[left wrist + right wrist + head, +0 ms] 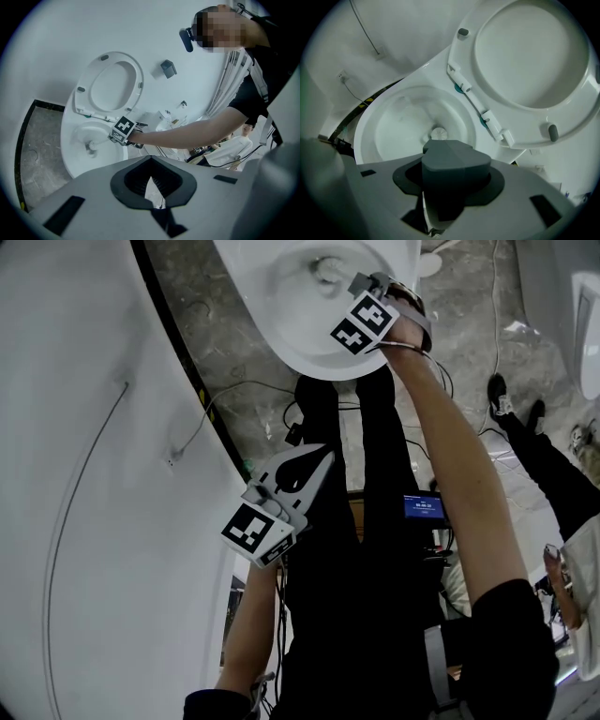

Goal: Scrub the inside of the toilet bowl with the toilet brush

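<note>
My right gripper [364, 284] is clamped on the handle of the toilet brush [438, 133] and reaches far over the toilet bowl [377, 129], so the head sits low by the drain. The seat [525, 56] is tipped up for access. My left gripper [317, 463], closed on nothing, hangs near me, out of the way.

Dim, cool light is softly shading the toilet bowl [389, 126]; fisheye distortion is curving edges, darkening corners in both gripper views.
</note>
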`<state>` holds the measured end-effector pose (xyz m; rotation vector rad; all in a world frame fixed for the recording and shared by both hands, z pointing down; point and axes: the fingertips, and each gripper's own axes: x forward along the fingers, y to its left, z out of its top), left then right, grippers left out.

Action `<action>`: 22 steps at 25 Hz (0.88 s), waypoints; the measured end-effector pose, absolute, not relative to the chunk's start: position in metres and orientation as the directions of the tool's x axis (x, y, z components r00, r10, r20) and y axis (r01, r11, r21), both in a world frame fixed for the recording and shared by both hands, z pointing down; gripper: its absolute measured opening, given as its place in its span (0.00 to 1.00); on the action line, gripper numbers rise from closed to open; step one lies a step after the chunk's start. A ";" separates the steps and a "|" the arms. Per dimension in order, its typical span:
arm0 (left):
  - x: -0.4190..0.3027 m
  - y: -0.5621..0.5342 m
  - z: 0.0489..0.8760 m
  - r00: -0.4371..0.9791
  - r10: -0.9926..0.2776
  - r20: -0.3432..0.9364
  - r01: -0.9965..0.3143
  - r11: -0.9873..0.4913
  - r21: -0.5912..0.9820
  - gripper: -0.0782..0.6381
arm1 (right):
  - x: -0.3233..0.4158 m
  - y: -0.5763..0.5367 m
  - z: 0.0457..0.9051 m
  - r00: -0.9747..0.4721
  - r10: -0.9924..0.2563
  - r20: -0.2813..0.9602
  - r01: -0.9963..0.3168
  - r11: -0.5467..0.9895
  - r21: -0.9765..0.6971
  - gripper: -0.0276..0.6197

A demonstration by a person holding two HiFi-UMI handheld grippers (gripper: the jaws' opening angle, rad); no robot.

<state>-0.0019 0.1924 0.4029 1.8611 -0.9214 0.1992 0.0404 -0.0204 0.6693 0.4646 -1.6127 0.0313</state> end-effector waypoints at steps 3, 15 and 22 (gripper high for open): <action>-0.004 0.195 0.403 0.698 -0.512 0.501 -0.668 -0.213 0.713 0.12 | 0.032 -0.020 0.664 -0.034 -0.299 0.954 -0.263 0.923 0.280 0.35; 0.002 0.198 0.401 0.704 -0.514 0.490 -0.661 -0.221 0.717 0.12 | -0.006 -0.011 0.643 -0.110 -0.337 0.935 -0.151 0.935 0.320 0.35; 0.001 0.198 0.403 0.699 -0.502 0.509 -0.667 -0.201 0.718 0.12 | -0.020 -0.007 0.658 -0.102 -0.349 0.932 -0.031 0.937 0.348 0.35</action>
